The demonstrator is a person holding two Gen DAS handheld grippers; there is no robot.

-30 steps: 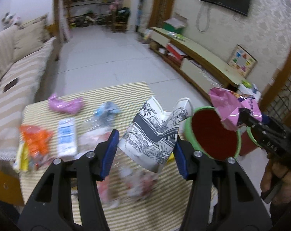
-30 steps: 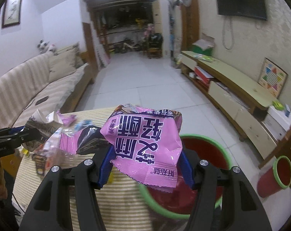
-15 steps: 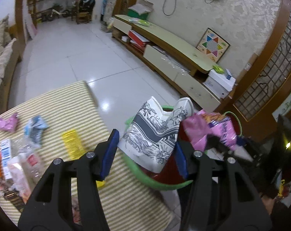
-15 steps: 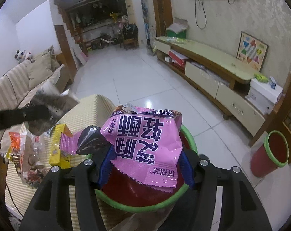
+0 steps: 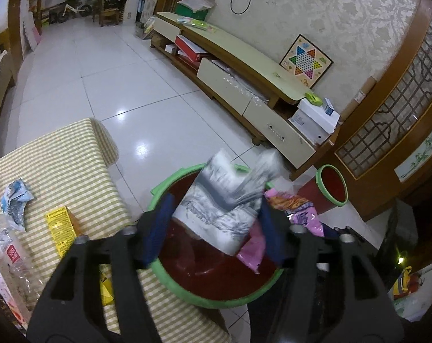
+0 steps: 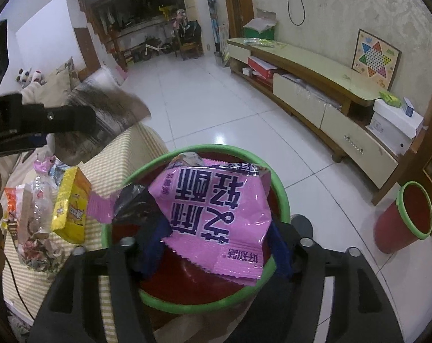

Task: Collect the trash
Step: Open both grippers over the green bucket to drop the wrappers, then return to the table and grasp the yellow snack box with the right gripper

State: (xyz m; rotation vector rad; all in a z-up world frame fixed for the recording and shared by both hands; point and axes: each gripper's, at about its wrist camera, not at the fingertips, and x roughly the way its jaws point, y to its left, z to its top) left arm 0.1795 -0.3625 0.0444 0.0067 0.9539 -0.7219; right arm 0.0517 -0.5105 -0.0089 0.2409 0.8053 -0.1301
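Observation:
My left gripper point(image 5: 216, 208) hangs over a red bin with a green rim point(image 5: 164, 188) beside the striped table point(image 5: 58, 154). Its jaws are opening. A white wrapper with a grey pattern point(image 5: 216, 200) sits blurred between them, clear of the left pad. My right gripper point(image 6: 216, 228) is over the same bin point(image 6: 147, 168), its jaws also opening. A pink snack wrapper with dark lettering point(image 6: 216, 203) lies loose between them above the bin's mouth. In the left wrist view the pink wrapper point(image 5: 301, 220) shows just right of the patterned one.
On the table lie a yellow box point(image 5: 63, 228), a crumpled blue and white wrapper point(image 5: 15, 203) and a clear plastic bag point(image 5: 10, 257). A smaller red bin point(image 5: 331, 185) stands on the tiled floor near a low TV cabinet point(image 5: 244, 65).
Both grippers have swung from above the table to above the red bin and sunk a little. Their jaws now stand wider, and the patterned wrapper has blurred and slipped lower.

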